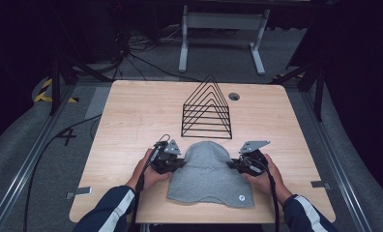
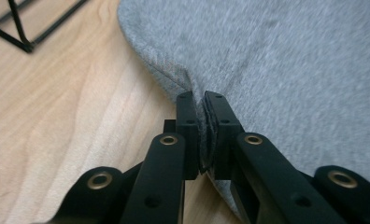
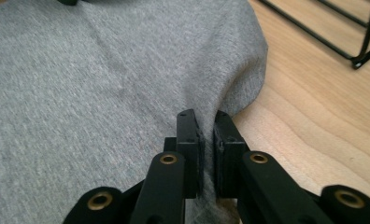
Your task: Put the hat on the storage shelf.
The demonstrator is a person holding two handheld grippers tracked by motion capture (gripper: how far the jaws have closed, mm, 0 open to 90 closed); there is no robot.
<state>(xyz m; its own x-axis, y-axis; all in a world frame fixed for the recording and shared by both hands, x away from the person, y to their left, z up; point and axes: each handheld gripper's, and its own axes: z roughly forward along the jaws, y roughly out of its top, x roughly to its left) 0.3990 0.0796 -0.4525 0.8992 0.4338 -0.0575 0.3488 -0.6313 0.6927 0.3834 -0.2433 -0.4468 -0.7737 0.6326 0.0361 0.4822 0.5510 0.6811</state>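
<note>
A grey knit hat [image 1: 209,175] lies flat on the wooden table [image 1: 131,121], its crown toward the far side. My left gripper [image 1: 181,163] is shut on the hat's left edge; in the left gripper view its jaws [image 2: 204,100] pinch a fold of grey cloth [image 2: 290,70]. On the opposite side my right gripper [image 1: 232,164] is shut on the hat's right edge, with fabric [image 3: 103,93] bunched between its pads [image 3: 206,120]. Both grippers sit low at the table surface, held by a person's hands.
A black wire rack [image 1: 206,108] of nested triangles stands just beyond the hat; its base bars show as the rack [image 2: 19,28] and the rack [image 3: 342,32] in the gripper views. A round hole [image 1: 234,96] is in the table's far right part. Cables trail toward the near edge.
</note>
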